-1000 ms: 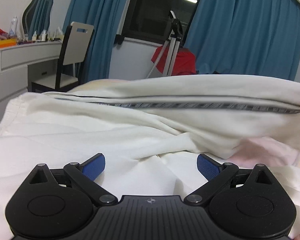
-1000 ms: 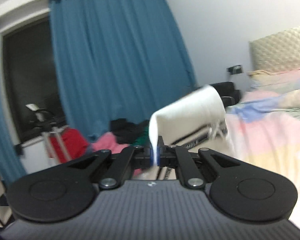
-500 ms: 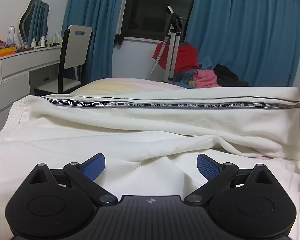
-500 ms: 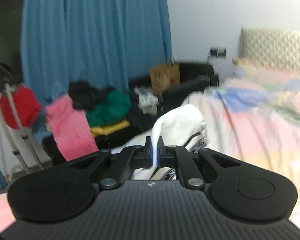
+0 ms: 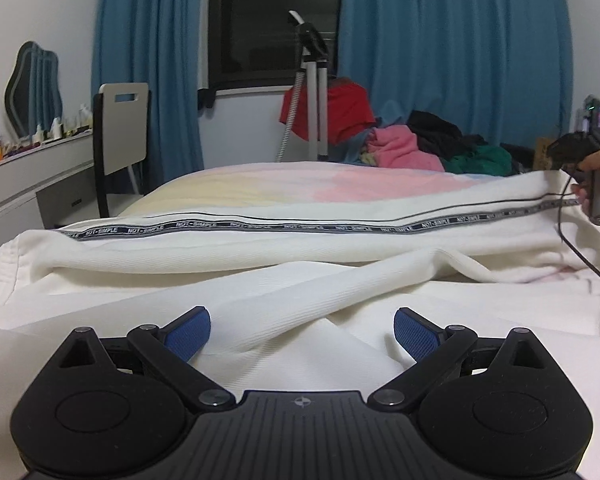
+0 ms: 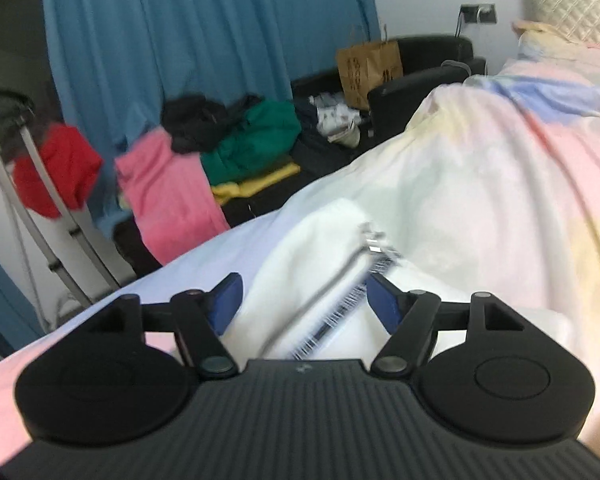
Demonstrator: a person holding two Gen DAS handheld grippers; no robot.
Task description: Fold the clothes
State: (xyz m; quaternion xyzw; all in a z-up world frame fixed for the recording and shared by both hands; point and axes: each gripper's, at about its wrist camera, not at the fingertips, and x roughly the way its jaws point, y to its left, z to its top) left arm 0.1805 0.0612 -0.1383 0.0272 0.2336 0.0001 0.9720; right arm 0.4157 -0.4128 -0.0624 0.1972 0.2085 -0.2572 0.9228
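A white garment with a grey lettered stripe lies spread on the bed, one long part folded across the rest. My left gripper is open and empty, low over the near cloth. My right gripper is open, its blue pads on either side of the garment's far end, which lies on the bed. The right gripper also shows in the left wrist view, held in a hand at the garment's right end.
The pastel bedspread stretches to a headboard at the right. A clothes heap and a steamer stand stand by blue curtains. A chair and white dresser are at the left. A paper bag sits on a black sofa.
My right gripper lowered the garment's end onto the bed and opened, letting it go. The folded part settled flat. My left gripper stayed open and still.
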